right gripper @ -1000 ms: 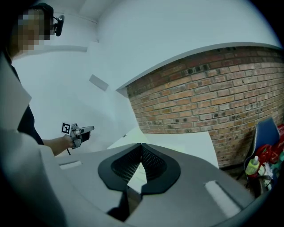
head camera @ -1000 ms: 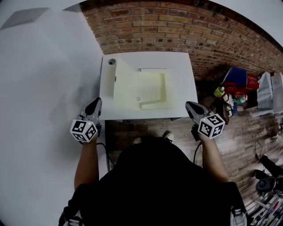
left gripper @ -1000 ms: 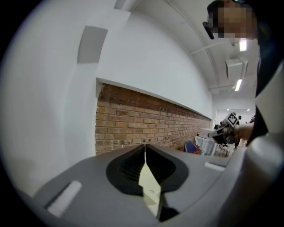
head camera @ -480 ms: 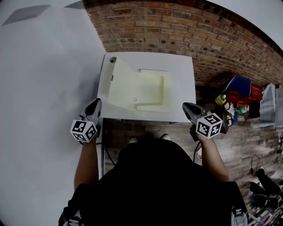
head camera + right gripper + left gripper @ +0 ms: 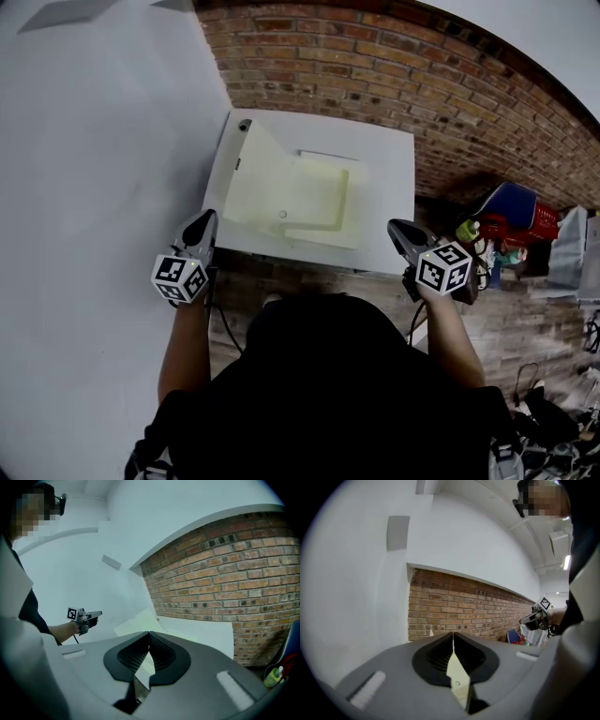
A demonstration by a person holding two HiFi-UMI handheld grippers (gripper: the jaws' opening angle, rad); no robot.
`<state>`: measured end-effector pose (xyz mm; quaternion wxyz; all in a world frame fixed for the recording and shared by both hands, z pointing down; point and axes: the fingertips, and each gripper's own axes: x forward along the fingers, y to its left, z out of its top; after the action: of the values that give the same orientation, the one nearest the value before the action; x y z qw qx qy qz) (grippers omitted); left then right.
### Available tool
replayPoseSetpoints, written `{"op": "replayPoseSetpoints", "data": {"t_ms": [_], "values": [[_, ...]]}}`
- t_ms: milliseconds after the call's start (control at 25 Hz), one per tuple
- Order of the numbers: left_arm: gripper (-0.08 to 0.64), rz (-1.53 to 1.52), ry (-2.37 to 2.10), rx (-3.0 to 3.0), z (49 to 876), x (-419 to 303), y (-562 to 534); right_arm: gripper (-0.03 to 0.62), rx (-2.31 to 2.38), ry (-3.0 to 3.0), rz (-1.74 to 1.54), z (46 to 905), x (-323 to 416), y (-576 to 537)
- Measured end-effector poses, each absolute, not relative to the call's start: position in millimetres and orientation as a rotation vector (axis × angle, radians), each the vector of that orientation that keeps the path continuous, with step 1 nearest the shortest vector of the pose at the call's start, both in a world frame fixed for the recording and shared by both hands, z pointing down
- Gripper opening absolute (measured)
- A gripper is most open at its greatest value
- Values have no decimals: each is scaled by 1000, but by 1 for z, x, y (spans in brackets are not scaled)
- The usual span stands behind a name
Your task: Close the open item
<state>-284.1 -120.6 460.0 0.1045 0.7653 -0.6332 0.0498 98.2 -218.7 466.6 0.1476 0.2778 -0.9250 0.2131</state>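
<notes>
Nearest, at 10 and 2 o'clock from the person, the left tool [image 5: 202, 219] and right tool [image 5: 399, 228] are both pinched shut and empty, short of the table [image 5: 389, 178]. At 12 o'clock is the open item: a pale-yellow lid [image 5: 251, 178] stands raised beside its recess [image 5: 319, 192], untouched. The task appears barely begun, with reaching the lid and lowering it flat left to do.

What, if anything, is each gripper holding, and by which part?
Nothing. The left gripper and right gripper are both shut and empty, not touching the white cabinet.
</notes>
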Motion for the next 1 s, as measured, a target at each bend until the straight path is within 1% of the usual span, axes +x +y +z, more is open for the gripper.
{"op": "replayPoseSetpoints", "data": {"t_ms": [640, 1000], "values": [[8, 179, -1874, 2193, 486, -288, -120, 5, 750, -2675, 623, 480, 82, -237], [9, 239, -1874, 2157, 518, -295, -133, 5, 841, -2671, 587, 484, 91, -252]]}}
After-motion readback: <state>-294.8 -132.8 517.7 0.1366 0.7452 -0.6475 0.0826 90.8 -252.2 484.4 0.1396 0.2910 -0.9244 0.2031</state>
